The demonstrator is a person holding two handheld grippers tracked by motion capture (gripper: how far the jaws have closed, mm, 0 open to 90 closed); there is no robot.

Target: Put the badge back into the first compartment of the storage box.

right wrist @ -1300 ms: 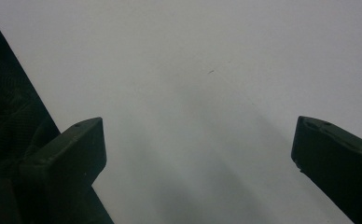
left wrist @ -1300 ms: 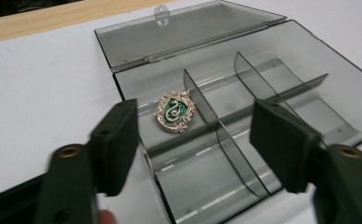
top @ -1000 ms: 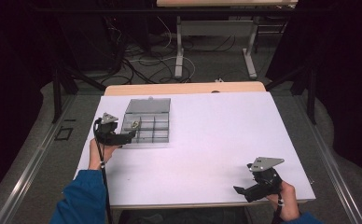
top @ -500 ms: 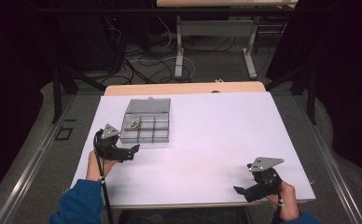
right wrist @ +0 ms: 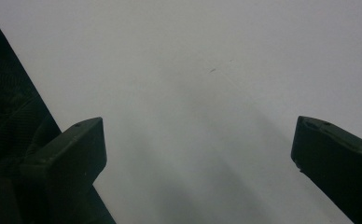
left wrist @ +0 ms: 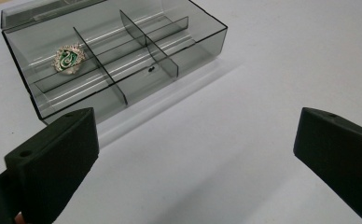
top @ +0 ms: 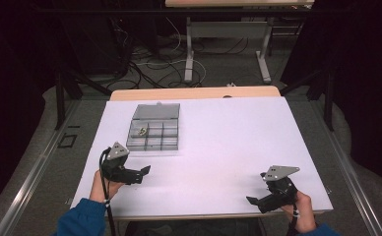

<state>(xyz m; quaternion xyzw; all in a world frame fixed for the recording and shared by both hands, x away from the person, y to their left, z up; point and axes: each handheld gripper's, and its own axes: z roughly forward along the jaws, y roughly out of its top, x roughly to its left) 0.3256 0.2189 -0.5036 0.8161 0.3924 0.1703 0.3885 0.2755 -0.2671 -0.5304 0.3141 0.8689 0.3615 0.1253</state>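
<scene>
Hand-held gripper on the left (top: 144,172) is held just above the white worktop (top: 228,142), near its left front, with the jaws spread wide and nothing between them; the jaws have just been opening further. In the left gripper view the two black jaws are seen well apart over bare worktop, and the clear compartment box (left wrist: 123,56) lies just beyond them, its lid folded back. A small green and silver badge (left wrist: 69,57) is seen lying in one of the box's compartments at the left of that view. In the high view the box (top: 154,132) sits near the worktop's left rear. The right hand-held gripper (top: 252,200) is held at the front right corner, well apart from the box, its jaws likewise wide open and empty.
</scene>
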